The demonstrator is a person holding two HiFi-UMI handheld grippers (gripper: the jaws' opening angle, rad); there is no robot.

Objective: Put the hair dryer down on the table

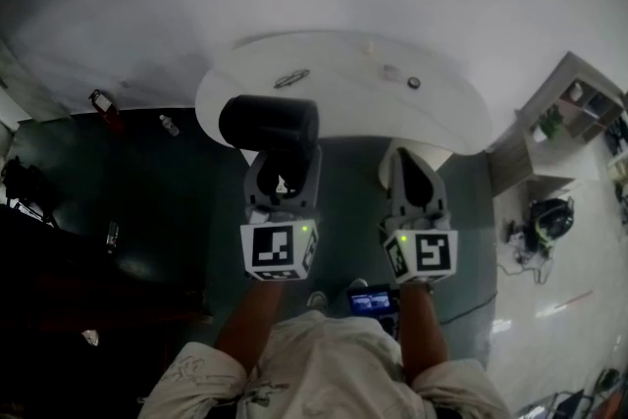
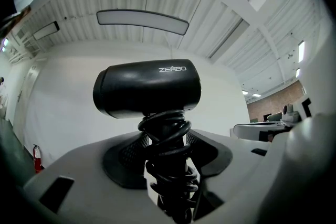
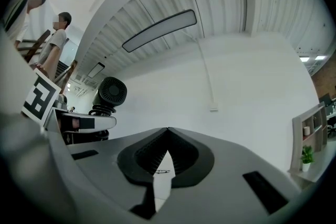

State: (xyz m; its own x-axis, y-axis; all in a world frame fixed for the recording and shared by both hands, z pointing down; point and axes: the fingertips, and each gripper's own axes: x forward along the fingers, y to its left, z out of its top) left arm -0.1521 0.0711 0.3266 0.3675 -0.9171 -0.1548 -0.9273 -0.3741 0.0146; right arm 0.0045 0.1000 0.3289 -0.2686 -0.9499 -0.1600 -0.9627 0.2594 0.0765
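Note:
A black hair dryer (image 1: 268,121) stands upright in my left gripper (image 1: 283,167), just short of the near edge of the round white table (image 1: 343,103). In the left gripper view the jaws are shut on its cord-wrapped handle (image 2: 168,155), and the barrel (image 2: 147,89) lies crosswise above them. My right gripper (image 1: 404,157) hovers beside it at the table's near edge, shut and empty. In the right gripper view its jaw tips meet (image 3: 168,132), and the hair dryer (image 3: 111,93) shows at the left.
On the table lie a small metallic item (image 1: 291,78), a white piece (image 1: 391,72) and a dark round thing (image 1: 413,82). A shelf unit (image 1: 574,108) and a bag (image 1: 549,219) stand at the right. A fire extinguisher (image 1: 102,103) sits on the floor at the left. A person (image 3: 55,42) stands beyond.

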